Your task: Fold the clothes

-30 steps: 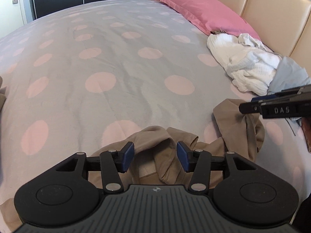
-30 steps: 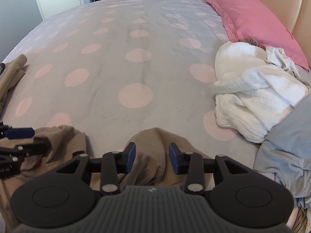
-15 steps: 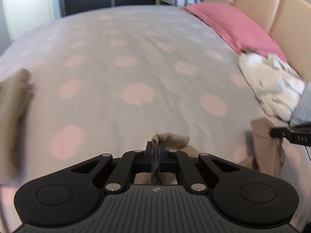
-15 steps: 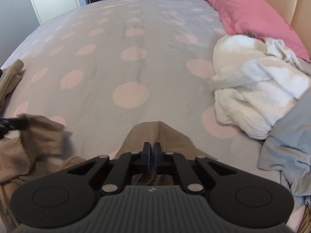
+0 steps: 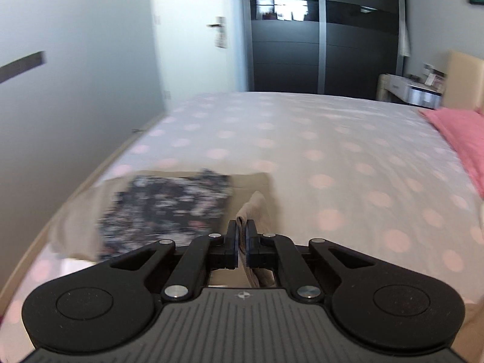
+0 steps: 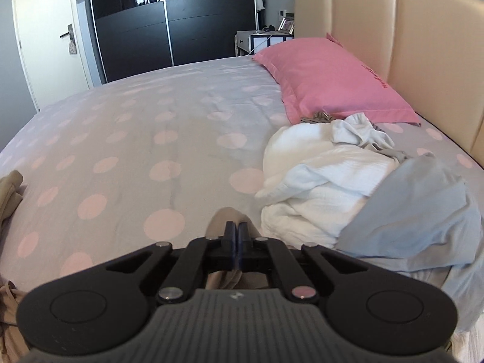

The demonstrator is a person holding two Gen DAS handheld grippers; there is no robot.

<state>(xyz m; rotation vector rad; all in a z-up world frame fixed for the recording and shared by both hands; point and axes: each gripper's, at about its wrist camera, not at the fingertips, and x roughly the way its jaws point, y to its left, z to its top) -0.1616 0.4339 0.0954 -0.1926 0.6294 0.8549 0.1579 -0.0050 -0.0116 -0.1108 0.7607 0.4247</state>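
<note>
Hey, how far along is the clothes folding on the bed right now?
Done, by the look of it: a dark floral garment lies flat on a tan piece near the bed's edge. In hand: the left gripper and right gripper are each shut on the tan garment, not yet folded. Left: the crumpled white garments and the light blue garment beside the pink pillow.

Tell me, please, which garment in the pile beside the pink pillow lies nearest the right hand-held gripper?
The pale blue garment, draped over the pile's near right side; the white ones lie farther toward the pillow.
</note>
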